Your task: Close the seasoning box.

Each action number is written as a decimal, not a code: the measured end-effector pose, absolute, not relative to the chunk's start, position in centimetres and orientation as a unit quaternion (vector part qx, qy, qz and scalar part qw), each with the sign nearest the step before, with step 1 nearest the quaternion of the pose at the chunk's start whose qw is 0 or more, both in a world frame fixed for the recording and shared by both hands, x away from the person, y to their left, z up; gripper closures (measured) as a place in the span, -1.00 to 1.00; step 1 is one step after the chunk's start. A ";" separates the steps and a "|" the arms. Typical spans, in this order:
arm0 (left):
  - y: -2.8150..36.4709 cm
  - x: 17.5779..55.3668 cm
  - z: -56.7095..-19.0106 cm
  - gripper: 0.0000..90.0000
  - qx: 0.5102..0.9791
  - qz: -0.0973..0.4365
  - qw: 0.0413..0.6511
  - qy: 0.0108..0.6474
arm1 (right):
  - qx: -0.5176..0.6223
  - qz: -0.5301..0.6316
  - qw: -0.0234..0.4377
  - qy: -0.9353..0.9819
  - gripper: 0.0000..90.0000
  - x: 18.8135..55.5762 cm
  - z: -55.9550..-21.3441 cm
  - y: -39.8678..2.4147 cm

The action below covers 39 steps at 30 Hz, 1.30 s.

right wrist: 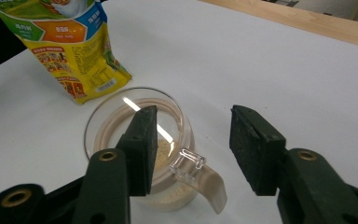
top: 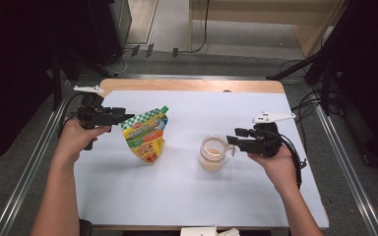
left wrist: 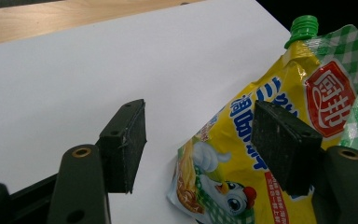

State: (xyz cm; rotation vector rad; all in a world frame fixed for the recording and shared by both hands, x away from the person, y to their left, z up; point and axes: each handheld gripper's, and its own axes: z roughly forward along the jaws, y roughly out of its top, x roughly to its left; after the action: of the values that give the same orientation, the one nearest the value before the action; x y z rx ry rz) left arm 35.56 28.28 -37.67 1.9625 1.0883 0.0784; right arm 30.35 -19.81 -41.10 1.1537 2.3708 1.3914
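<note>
Yellow spouted pouch (top: 145, 136) upright on white worktop (top: 187, 191), left of centre. Left gripper (top: 127, 117) at pouch's upper left corner, fingers (left wrist: 123, 144) spread, not touching. Glass mug (top: 212, 153) right of centre, pale powder inside. Right gripper (top: 231, 140) fingers (right wrist: 142, 147) apart, straddling mug handle (right wrist: 200, 175).

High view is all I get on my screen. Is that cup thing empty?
Observer: No. In the right gripper view the glass mug has pale powder at the bottom.
Operator: Is the right gripper grabbing it?
Observer: Not yet. The right gripper is open, with the mug's clear handle between its jaws, untouched.
Operator: What's on the yellow bag?
Observer: The left gripper view shows a cartoon chicken low on the pouch, with a red label higher up.
Operator: Is the left one pinching the bag?
Observer: No. The left gripper is open, and the pouch's green cap is on.
</note>
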 end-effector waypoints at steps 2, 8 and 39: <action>28.3 35.6 -37.7 -0.19 0.788 0.032 0.431 0.439 | 0.385 0.464 0.082 0.794 0.09 30.5 -41.2 -20.0; 28.3 35.5 -37.6 -0.19 0.788 0.032 0.434 0.436 | 0.387 0.462 0.086 0.793 -0.06 30.8 -41.8 -20.8; 28.6 35.6 -37.8 -0.19 0.786 0.033 0.431 0.442 | 0.403 0.445 0.138 0.788 -0.49 32.0 -45.3 -24.7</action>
State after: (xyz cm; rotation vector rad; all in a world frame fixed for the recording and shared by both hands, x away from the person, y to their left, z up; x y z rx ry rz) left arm 35.58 28.59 -37.84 1.9609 1.1031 0.0821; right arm 32.01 -24.70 -45.32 1.1647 2.2777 1.2874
